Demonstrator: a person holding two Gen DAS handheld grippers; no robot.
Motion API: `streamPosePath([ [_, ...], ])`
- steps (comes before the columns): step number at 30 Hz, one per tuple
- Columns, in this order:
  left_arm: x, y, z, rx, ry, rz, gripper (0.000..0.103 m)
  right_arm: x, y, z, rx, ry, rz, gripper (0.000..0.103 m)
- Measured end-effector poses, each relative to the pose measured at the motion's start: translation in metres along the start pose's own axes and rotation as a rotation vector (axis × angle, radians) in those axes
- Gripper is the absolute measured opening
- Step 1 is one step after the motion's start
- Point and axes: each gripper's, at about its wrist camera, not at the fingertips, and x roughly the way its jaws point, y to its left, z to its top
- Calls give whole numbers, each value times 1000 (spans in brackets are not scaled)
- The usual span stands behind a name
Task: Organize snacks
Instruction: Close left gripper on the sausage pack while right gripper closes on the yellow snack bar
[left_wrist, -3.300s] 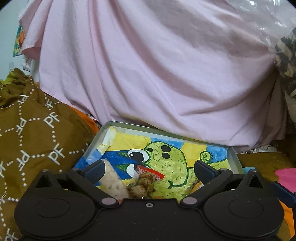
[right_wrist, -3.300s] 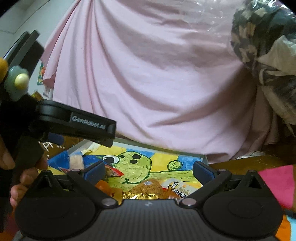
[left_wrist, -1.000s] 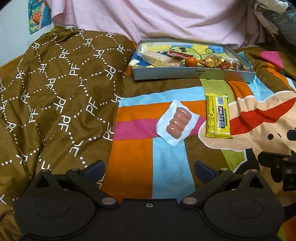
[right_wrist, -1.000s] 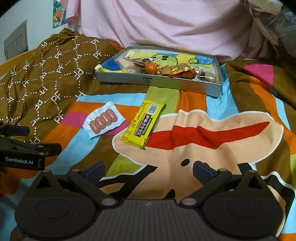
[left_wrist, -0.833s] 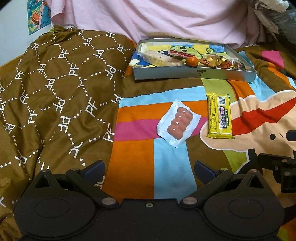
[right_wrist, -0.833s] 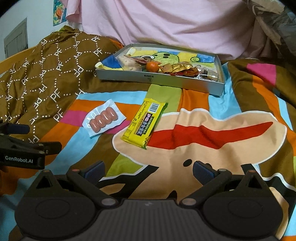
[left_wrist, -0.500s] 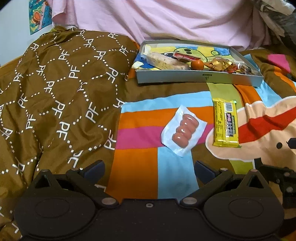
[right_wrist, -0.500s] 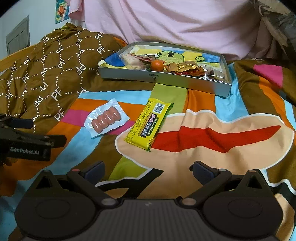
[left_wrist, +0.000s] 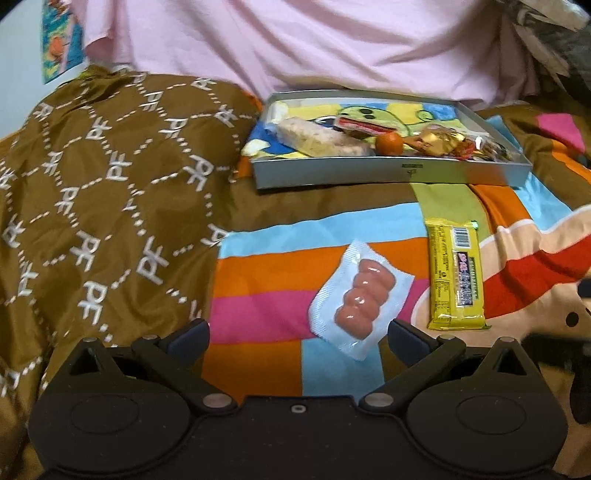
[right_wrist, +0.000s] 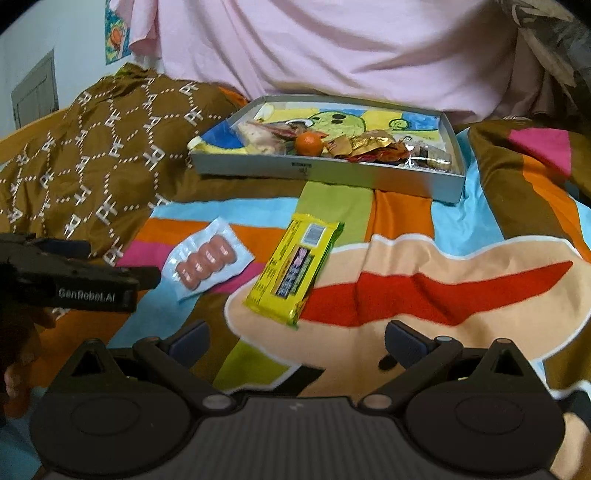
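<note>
Both grippers hover low over a bed covered by a bright patchwork cartoon blanket (right_wrist: 424, 280).

Left gripper (left_wrist: 297, 336): jaws spread wide, nothing between them. Just ahead of it lies a clear plastic pack of four pinkish sausages (left_wrist: 360, 298), flat on the blanket, its near corner between the fingertips but not touched.

Right gripper (right_wrist: 297, 338): jaws also wide apart, holding nothing. A long yellow wrapped snack bar (right_wrist: 295, 271) lies flat just ahead of it, barcode end pointing away. Sausage pack (right_wrist: 207, 263) sits just to the left of the bar, a little apart from it.

Farther back, a shallow grey metal tray with a green cartoon lining (left_wrist: 391, 171) rests on the bed. Inside: a pale wrapped roll (left_wrist: 321, 142), a small orange fruit (left_wrist: 388, 143), gold foil wrappers (left_wrist: 437, 142), other small packets too blurred to name.

Brown quilted cover with white "PF" lettering (left_wrist: 110, 206) bunched at left. Pink sheet (left_wrist: 314, 44) draped behind the tray.
</note>
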Motion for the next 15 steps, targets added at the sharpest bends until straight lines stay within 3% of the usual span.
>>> streamPosePath([
  [5,14,-12,-2,122,-20,-39,102,16,-13,6,24,-43,-6,103],
  [15,37,-44,-10,413,-102,11,102,35,-28,11,117,-105,66,103],
])
